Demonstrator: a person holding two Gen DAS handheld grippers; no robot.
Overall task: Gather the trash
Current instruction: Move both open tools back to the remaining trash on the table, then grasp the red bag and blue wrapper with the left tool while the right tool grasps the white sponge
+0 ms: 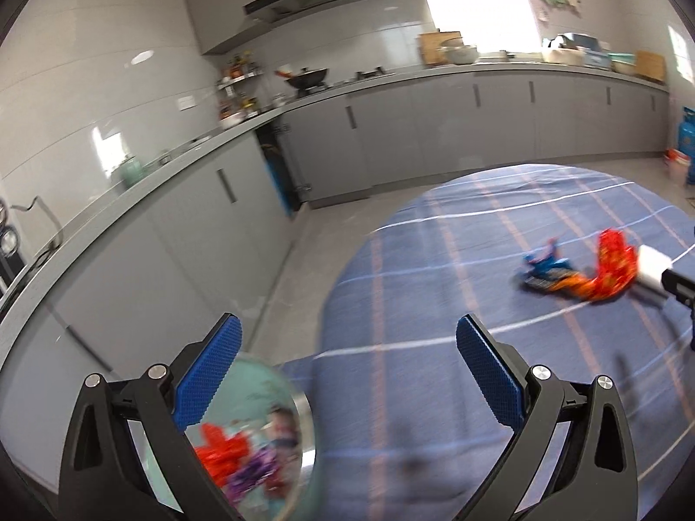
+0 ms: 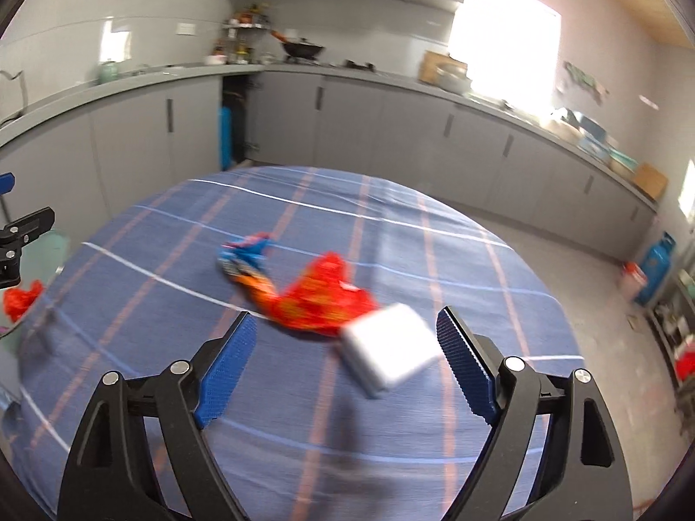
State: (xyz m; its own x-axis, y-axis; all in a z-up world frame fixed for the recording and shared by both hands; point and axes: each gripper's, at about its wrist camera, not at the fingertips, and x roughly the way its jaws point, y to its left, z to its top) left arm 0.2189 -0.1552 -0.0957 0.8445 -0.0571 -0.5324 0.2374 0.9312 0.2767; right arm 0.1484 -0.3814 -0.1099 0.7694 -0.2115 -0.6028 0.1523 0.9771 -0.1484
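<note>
On the table (image 2: 499,286), the box (image 2: 388,349) lies nearest the right gripper (image 2: 345,354), between its spread fingers. The wrapper (image 2: 321,299) touches the box on its far left; the second wrapper (image 2: 247,256) lies beyond that. The bin (image 1: 278,434), holding trash, stands off the table's left edge, beside the left gripper (image 1: 347,369).
</note>
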